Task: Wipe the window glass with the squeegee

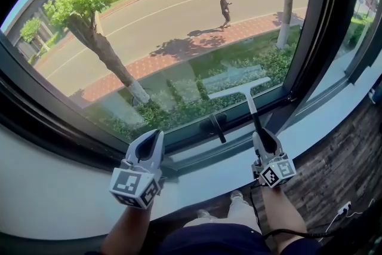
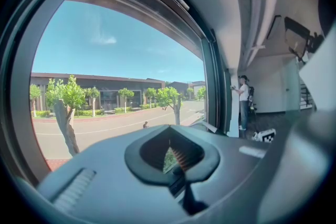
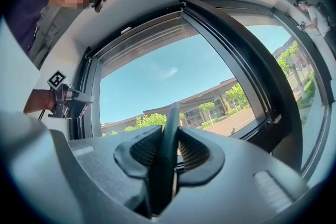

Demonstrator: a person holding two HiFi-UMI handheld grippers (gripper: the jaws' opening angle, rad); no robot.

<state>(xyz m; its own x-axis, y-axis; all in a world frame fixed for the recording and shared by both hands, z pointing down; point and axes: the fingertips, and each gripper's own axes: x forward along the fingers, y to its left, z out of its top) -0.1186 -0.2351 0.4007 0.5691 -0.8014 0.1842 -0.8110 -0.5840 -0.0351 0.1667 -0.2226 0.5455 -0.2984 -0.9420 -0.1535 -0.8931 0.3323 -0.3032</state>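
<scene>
Now, right tool (image 1: 262, 139): we hold it clamped on the squeegee (image 1: 250, 100) handle, with a jaw pressed to each side.
Squeegee: its blade lies against the lower window glass (image 1: 179, 27), right of centre and tilted, and its handle runs down to our right tool.
Our left tool (image 1: 149, 147): jaws together with nothing between them, held above the sill (image 1: 54, 188).

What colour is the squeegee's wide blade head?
White; the squeegee shows best in the head view.
</scene>
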